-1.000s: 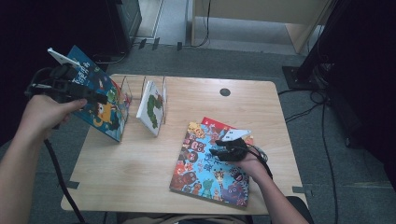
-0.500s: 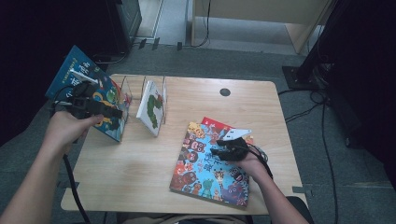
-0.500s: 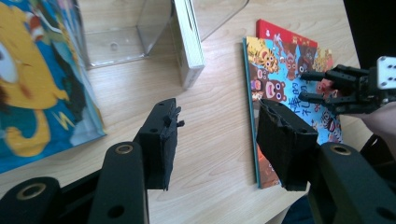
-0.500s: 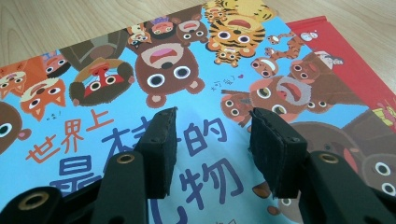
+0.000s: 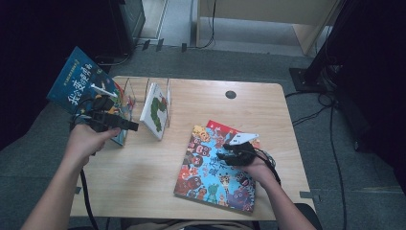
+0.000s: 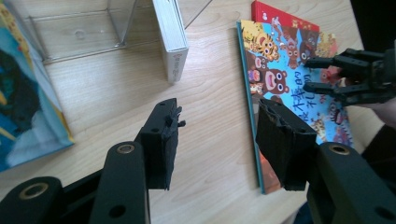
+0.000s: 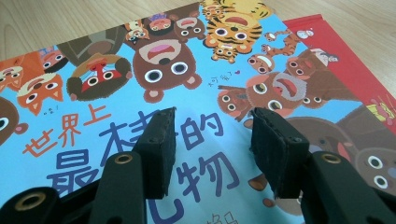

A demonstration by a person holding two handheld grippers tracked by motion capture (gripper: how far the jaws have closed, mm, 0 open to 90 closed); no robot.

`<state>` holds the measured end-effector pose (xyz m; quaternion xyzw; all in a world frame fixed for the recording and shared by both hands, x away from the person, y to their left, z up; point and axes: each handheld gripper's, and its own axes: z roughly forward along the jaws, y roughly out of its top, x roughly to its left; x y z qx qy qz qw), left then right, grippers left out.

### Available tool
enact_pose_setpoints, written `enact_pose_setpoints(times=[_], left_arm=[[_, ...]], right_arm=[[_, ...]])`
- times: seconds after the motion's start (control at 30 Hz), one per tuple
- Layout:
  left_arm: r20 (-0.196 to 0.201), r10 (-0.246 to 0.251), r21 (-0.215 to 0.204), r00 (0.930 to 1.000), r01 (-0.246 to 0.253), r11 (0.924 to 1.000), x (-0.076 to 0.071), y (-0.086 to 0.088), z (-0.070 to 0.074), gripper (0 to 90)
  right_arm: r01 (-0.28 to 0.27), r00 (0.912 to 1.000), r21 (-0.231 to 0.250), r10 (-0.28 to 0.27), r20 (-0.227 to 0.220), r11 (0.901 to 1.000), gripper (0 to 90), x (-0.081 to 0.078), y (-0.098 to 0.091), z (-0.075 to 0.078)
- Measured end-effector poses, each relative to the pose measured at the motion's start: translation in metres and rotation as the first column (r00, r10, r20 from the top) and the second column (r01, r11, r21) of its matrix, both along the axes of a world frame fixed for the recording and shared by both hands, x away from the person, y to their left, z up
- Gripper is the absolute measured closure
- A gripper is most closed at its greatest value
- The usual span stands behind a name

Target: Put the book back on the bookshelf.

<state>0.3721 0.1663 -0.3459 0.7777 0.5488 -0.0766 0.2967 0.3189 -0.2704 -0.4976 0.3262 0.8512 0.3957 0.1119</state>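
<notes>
Beside the rack (image 5: 136, 87), has dropped left claw (image 6: 215, 121), spread and empty, away from blue book (image 5: 79, 84), now leaning there unheld; holds right claw (image 7: 212, 121) spread over animal book (image 5: 210, 179) on the surface (image 5: 143, 182), likely next.

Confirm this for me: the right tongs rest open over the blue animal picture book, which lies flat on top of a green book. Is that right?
Not quite. The book underneath is red, not green; the right gripper view shows its red cover sticking out from under the blue animal picture book. The rest holds: the right tongs are open over that book, which lies flat.
</notes>
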Motion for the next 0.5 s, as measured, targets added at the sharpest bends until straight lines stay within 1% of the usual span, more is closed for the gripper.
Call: enact_pose_setpoints(times=[0.07, 0.1, 0.2, 0.3, 0.37, 0.43, 0.5], left_arm=[[0.018, -0.02, 0.026, 0.9996, 0.019, 0.9995, 0.0, -0.007, -0.005, 50.5], [0.01, -0.031, 0.025, 0.9995, 0.031, 0.9992, 0.0, -0.01, -0.008, 50.5], [-0.005, -0.049, 0.015, 0.9988, 0.049, 0.9987, 0.002, -0.017, -0.017, 50.4], [-0.015, -0.059, 0.006, 0.9981, 0.06, 0.9982, 0.003, -0.022, -0.025, 50.4], [-0.017, -0.066, -0.005, 0.9977, 0.066, 0.9978, 0.004, -0.025, -0.03, 50.4], [-0.014, -0.073, -0.001, 0.9972, 0.073, 0.9973, 0.004, -0.028, -0.033, 50.2], [-0.013, -0.077, -0.007, 0.997, 0.077, 0.997, 0.004, -0.032, -0.037, 50.2]], right_arm=[[-0.004, 1.0, -0.006, 0.004, 0.003, 1.0, 49.7, 0.0, -0.001, 0.0], [0.002, 1.0, -0.008, -0.002, 0.0, 1.0, 49.4, -0.001, -0.001, 0.0], [0.005, 0.9999, -0.006, -0.005, 0.012, 1.0, 49.3, -0.002, -0.002, -0.001], [0.015, 0.9999, -0.004, -0.015, 0.007, 0.9999, 49.4, -0.004, -0.005, -0.001], [0.019, 0.9998, -0.001, -0.019, 0.008, 0.9998, 50.2, -0.006, -0.007, -0.001], [0.02, 0.9997, 0.0, -0.02, 0.013, 0.9998, 51.2, -0.007, -0.009, -0.001], [0.021, 0.9996, 0.003, -0.021, 0.017, 0.9998, 51.5, -0.008, -0.01, -0.002]])
